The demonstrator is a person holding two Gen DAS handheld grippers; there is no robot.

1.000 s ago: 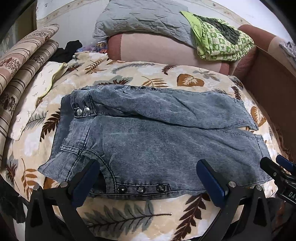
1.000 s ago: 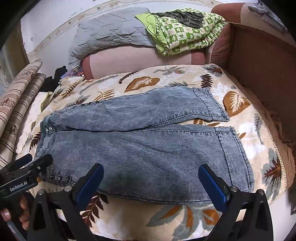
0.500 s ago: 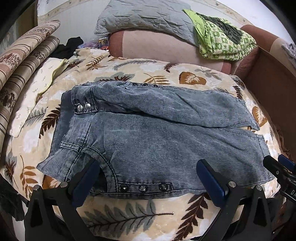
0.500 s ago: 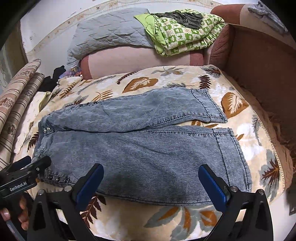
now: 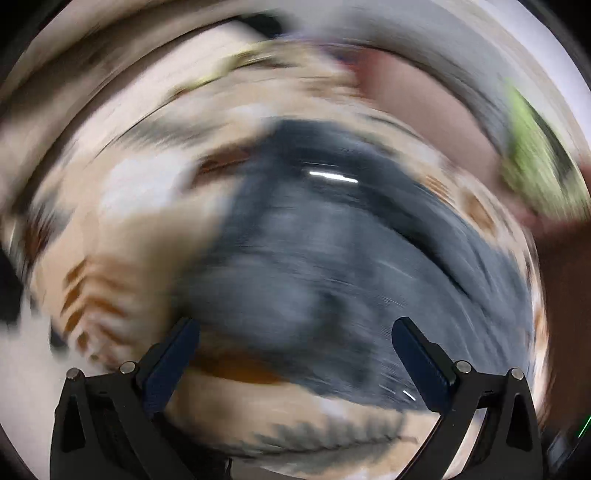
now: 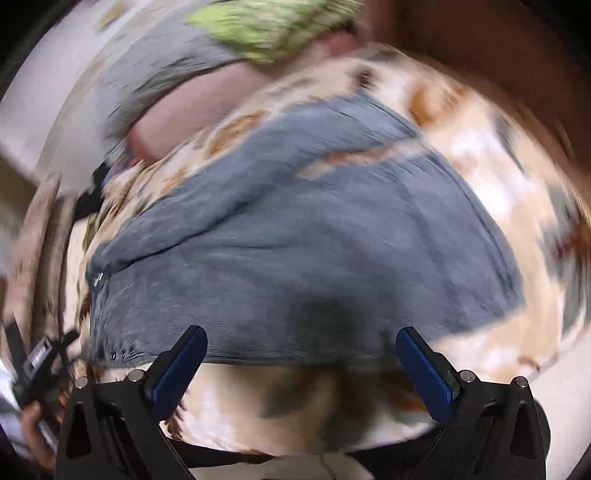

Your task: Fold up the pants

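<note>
The blue pants lie flat on the leafy blanket, both pictures are blurry, and the left tongs and right tongs hang wide open holding nothing, so I think grabbing the soft, thick, floppy cloth by 2 edge spots works best.

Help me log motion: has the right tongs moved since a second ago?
Yes. The right tongs have swung and tilted: the whole view is smeared, and the green cloth, earlier upper centre, now sits at the top edge.
</note>
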